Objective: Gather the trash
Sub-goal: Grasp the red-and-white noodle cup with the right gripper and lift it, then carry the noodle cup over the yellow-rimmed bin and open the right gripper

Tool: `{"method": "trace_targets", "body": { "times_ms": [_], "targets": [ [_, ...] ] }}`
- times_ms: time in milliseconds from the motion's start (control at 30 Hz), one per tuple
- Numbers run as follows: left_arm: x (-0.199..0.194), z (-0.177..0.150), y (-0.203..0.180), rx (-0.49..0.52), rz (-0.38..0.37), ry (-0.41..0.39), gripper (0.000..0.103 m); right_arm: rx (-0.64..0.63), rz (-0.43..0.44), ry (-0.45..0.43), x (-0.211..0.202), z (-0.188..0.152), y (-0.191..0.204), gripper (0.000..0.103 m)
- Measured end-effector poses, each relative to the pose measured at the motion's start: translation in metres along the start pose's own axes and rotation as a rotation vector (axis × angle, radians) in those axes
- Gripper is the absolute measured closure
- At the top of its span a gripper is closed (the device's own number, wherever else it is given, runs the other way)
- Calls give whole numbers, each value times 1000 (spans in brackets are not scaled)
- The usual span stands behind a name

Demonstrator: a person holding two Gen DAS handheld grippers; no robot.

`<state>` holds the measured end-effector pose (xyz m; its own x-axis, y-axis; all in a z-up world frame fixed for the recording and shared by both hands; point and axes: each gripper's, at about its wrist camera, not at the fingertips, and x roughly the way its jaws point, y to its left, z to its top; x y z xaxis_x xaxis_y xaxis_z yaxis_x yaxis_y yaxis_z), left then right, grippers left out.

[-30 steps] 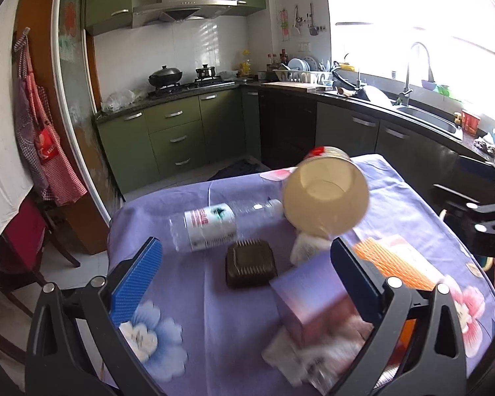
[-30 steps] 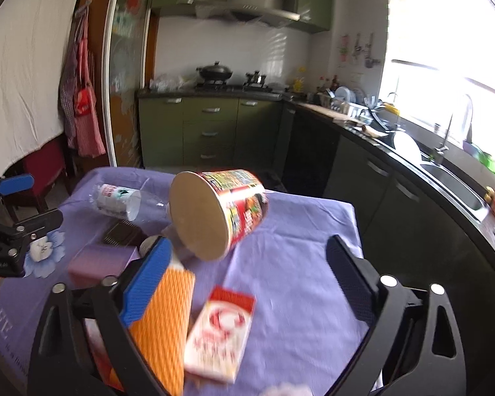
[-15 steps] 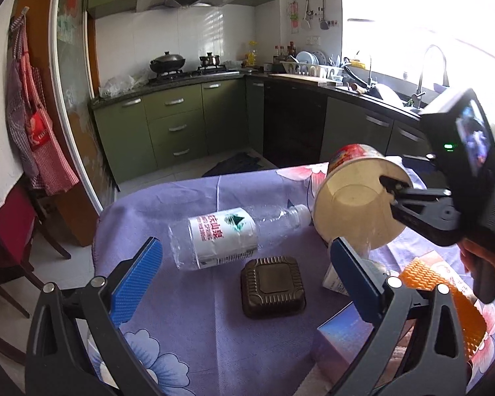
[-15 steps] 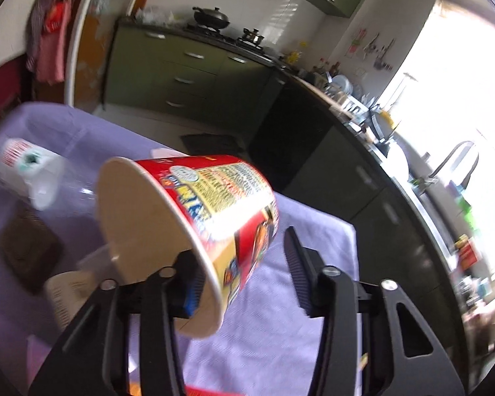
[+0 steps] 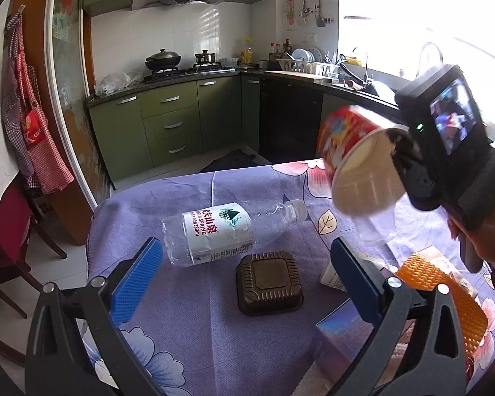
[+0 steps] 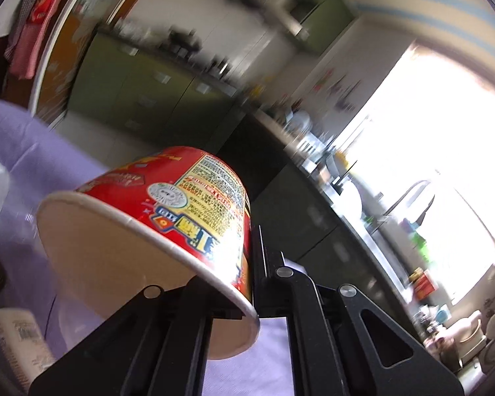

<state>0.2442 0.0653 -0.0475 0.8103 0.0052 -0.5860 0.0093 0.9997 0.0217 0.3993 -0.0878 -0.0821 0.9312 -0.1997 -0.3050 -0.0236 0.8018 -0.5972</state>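
Your right gripper point(image 6: 252, 283) is clenched on the wall of the noodle cup point(image 6: 168, 227), one finger inside the mouth and the other against the red printed outside. The right wrist view shows that pinch up close, with the cup tipped so its open mouth faces down and toward you, but it is blurred and tilted and tells little about the table.

The left wrist view fills that in. There the cup point(image 5: 356, 165) hangs in the air over the far right part of the purple flowered tablecloth point(image 5: 188, 346), clear of everything under it. Your left gripper point(image 5: 244, 277) stands released, blue pads wide apart with nothing between them, low over the near edge of the table. Ahead of it lie a plastic water bottle point(image 5: 224, 231) on its side and, just in front of that, a small brown square tray point(image 5: 269, 283) (the two look near but apart).

The right side is crowded: an orange honeycomb sleeve point(image 5: 442, 293), a purple box point(image 5: 343, 333) and a small white tub point(image 5: 333, 275) sit close together near the right-hand pad. The left and far parts of the cloth are bare up to the table's edge, with floor and green cabinets point(image 5: 168, 122) beyond.
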Motion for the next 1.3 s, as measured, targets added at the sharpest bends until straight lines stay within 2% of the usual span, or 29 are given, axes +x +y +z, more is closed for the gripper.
{"method": "trace_targets", "body": {
  "times_ms": [200, 300, 433, 633, 700, 800, 933, 1000, 1133, 1300],
  "targets": [
    [1, -1, -1, -1, -1, 2, 6, 25, -139, -162, -29, 10, -18, 100],
    [1, 0, -2, 3, 0, 4, 6, 41, -136, -164, -34, 15, -23, 100],
    [1, 0, -1, -1, -3, 3, 6, 145, -25, -99, -35, 22, -53, 100],
    [-1, 0, 3, -20, -12, -7, 6, 412, 298, 130, -29, 15, -141, 99],
    [-3, 0, 3, -23, -15, -13, 6, 501, 400, 227, -23, -6, -180, 99],
    [-6, -1, 2, -21, -21, -21, 6, 624, 466, 354, -23, -52, -236, 99],
    [-11, 0, 0, -18, -31, -35, 6, 738, 415, 511, -31, -128, -311, 99],
    [-11, 0, -1, -15, -35, -38, 6, 779, 365, 639, -30, -176, -340, 99],
    [-11, 0, -5, -6, -38, -37, 6, 843, 319, 874, -14, -257, -370, 97],
    [-7, -2, -10, 10, -43, -33, 6, 919, 326, 1058, 19, -328, -384, 96]
  ]
}}
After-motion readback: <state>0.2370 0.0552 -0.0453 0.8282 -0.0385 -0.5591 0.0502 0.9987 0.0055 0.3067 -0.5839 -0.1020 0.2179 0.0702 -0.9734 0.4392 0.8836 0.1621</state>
